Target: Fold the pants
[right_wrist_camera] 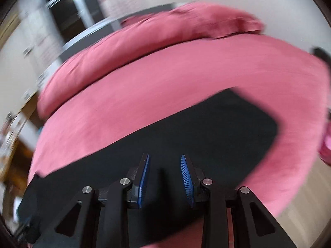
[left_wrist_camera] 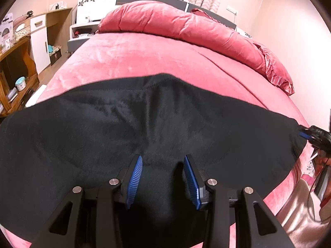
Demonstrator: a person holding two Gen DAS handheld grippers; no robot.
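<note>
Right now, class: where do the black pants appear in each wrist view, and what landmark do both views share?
Left wrist: the black pants fill the lower half, spread across the bed.
Right wrist: pants run diagonally from lower left to centre right, blurred.
Shared landmark: the rumpled pink duvet behind them.

black pants [left_wrist_camera: 144, 124], pink bedspread [left_wrist_camera: 134, 57]

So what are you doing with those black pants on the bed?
A person is folding black pants laid out on a pink bed, with a hand-held gripper in each hand. The left hand-held gripper hovers over the middle of the pants, jaws open and holding nothing. The right hand-held gripper is open too, above the pants; its view is blurred. A rolled pink duvet sits at the head of the bed.
</note>
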